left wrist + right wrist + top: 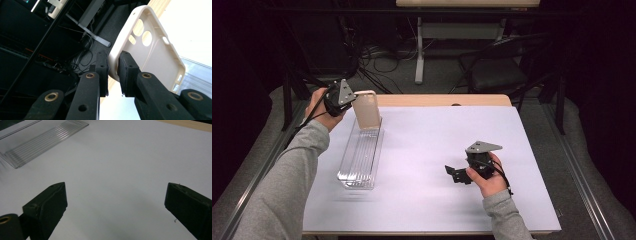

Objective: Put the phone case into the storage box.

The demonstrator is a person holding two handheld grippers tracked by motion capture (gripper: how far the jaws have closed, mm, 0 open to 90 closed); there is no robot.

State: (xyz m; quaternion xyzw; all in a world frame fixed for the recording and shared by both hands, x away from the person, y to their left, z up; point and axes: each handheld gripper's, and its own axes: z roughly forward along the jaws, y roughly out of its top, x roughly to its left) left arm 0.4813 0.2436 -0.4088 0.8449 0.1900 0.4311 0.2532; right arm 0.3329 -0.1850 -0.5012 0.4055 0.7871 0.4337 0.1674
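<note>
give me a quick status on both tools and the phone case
Left tool shut on phone case rim, case held up over far end of clear tray. Right tool open, nothing between its jaws, low over white table. Nothing in the way.

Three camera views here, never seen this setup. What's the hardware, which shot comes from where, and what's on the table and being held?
There is no robot arm. A person holds a hand-operated two-jaw gripper in each hand and works at a table covered in white.

The high view looks down from above the person's side, with the forearms coming in from the bottom. The other two pictures come from cameras riding on each gripper, looking along its black jaws.

The left gripper is shut on the rim of a beige phone case, lifted above the far end of a clear ribbed plastic tray. The left gripper view shows the case's inside and its camera cut-outs.

The right gripper is open and holds nothing, low over the white surface. Its own view shows the jaws wide apart and the tray farther off.
</note>
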